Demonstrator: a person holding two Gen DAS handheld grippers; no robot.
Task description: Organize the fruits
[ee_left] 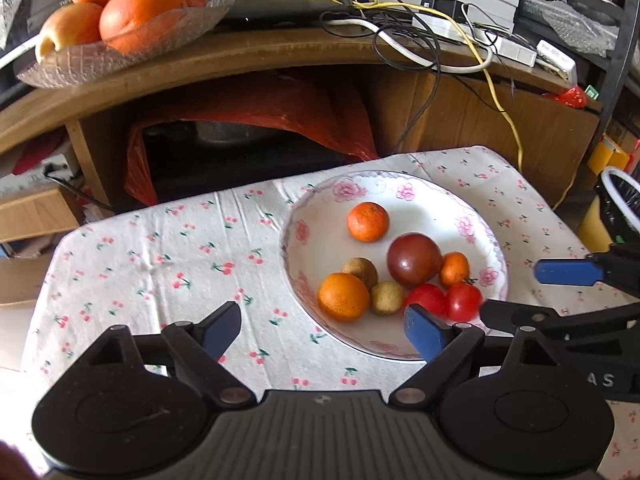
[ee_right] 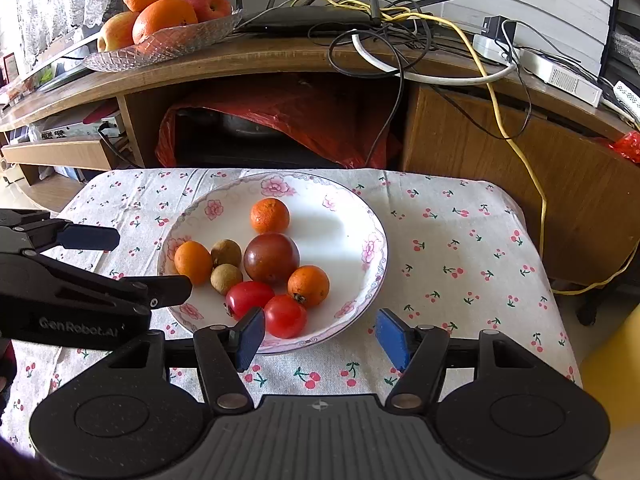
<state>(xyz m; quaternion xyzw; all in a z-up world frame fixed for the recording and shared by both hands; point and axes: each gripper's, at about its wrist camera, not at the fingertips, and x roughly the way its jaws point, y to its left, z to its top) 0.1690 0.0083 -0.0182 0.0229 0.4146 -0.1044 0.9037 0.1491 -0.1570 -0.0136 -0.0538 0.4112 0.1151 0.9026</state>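
A white floral plate point(ee_left: 424, 188) point(ee_right: 352, 208) on the cherry-print cloth holds three small oranges point(ee_left: 367, 222) point(ee_right: 270, 215), a dark purple tomato point(ee_left: 414, 259) point(ee_right: 271, 257), two red tomatoes point(ee_left: 464, 301) point(ee_right: 285, 316) and two brown longans point(ee_left: 360, 271) point(ee_right: 226, 253). My left gripper point(ee_left: 320, 330) is open and empty just before the plate's near left rim; it also shows in the right wrist view point(ee_right: 152, 264). My right gripper point(ee_right: 318, 336) is open and empty at the plate's near rim; it also shows in the left wrist view point(ee_left: 524, 292).
A glass dish point(ee_left: 120, 56) point(ee_right: 168, 46) with large oranges and apples stands on the wooden cabinet behind. Tangled cables point(ee_left: 420, 32) point(ee_right: 400, 36) and a router lie on the cabinet top. A red bag point(ee_right: 304, 120) covers a pot underneath. The table edge runs close behind the plate.
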